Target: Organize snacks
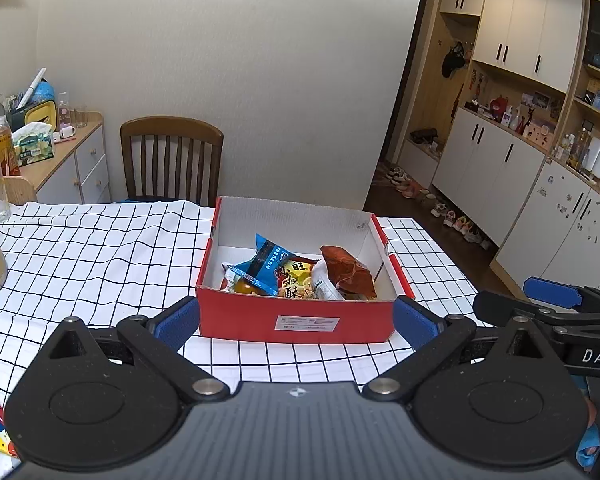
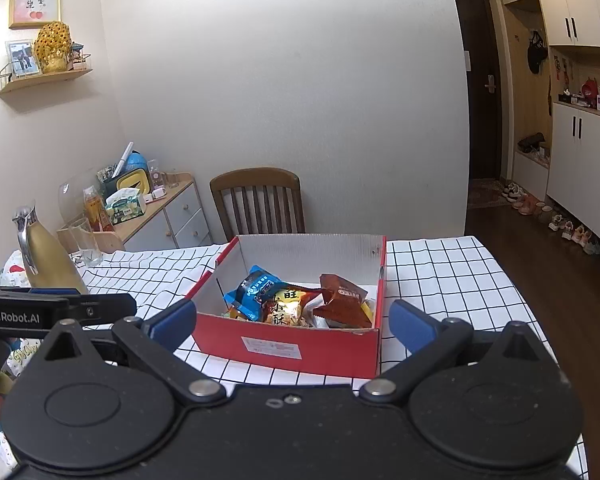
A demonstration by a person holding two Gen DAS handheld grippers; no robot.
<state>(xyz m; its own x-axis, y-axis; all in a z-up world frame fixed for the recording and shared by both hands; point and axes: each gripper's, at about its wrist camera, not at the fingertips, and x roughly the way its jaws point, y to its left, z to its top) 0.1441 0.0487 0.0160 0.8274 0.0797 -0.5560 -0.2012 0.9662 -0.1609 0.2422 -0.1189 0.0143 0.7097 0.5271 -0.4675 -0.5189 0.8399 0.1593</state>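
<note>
A red cardboard box (image 1: 260, 322) (image 2: 260, 344) with a white inside stands on the checked tablecloth. In it lie a blue snack packet (image 1: 264, 264) (image 2: 252, 292), a yellow packet (image 1: 296, 278) (image 2: 286, 306) and a brown packet (image 1: 350, 272) (image 2: 344, 304), piled together. My left gripper (image 1: 296, 322) is open, its blue pads to either side of the box's near wall, a little short of it. My right gripper (image 2: 292, 322) is open too, also in front of the box, with nothing between its fingers. Each gripper shows at the other view's edge.
A gold jug (image 2: 46, 260) and a glass (image 2: 86, 242) stand at the table's left. A wooden chair (image 1: 172, 160) sits behind the table, a sideboard (image 1: 72, 160) with clutter at left. Cabinets and shoes (image 1: 456, 220) line the right wall.
</note>
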